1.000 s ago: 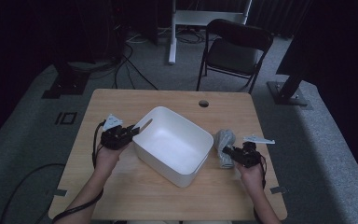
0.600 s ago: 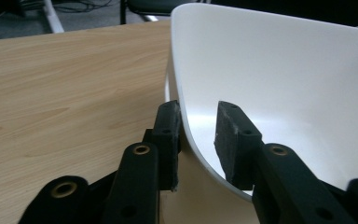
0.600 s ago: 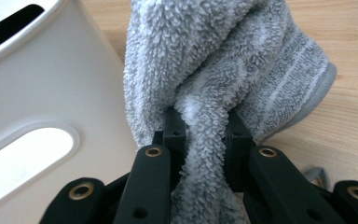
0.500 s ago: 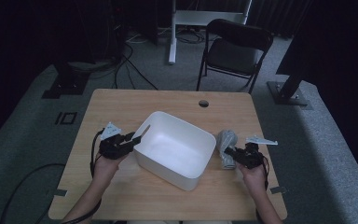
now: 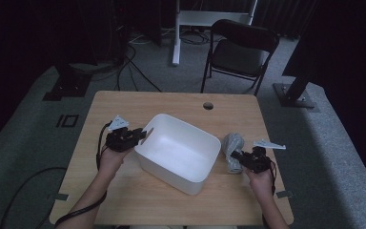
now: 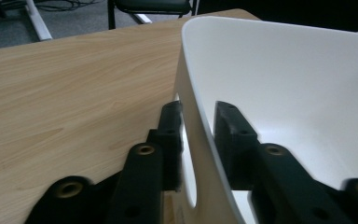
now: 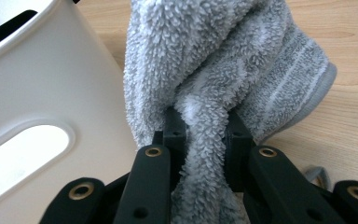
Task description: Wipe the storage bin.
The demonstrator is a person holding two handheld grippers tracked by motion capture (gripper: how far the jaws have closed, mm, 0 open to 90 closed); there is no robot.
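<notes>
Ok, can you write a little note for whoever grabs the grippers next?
Left gripper: jaws astride the white tub's wall at its near-left rim, pinching it.
Right gripper: shut on a fold of the grey towel, which lies on the table just right of the tub.
Done: both grips made.
Left: probably steady the tub and lift the towel into it; the tub looks empty.

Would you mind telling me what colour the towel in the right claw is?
Grey, with faint lighter stripes; the towel shows best in the right gripper view.
</notes>
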